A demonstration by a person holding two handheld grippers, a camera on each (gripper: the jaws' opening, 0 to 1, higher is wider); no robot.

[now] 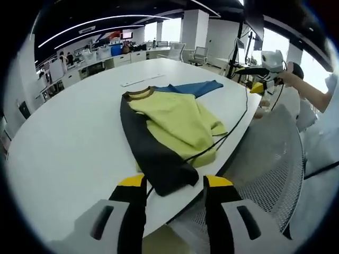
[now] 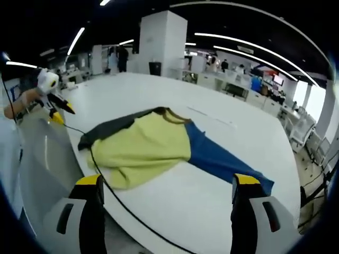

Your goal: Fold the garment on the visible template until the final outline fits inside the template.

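Note:
A shirt with a yellow body, a black sleeve and a blue sleeve lies partly folded on the white table. My left gripper is open at the table's near edge, just short of the black sleeve's end, holding nothing. In the right gripper view the same shirt lies ahead with its blue sleeve stretched to the right. My right gripper is open wide and empty, short of the yellow hem. A hand holds each gripper, seen from the other side: right gripper, left gripper.
A black cable runs over the shirt's edge and along the table rim, also seen as the cable. A white mesh chair stands close to the table. A thin pale strip lies beyond the collar. Desks and chairs fill the office behind.

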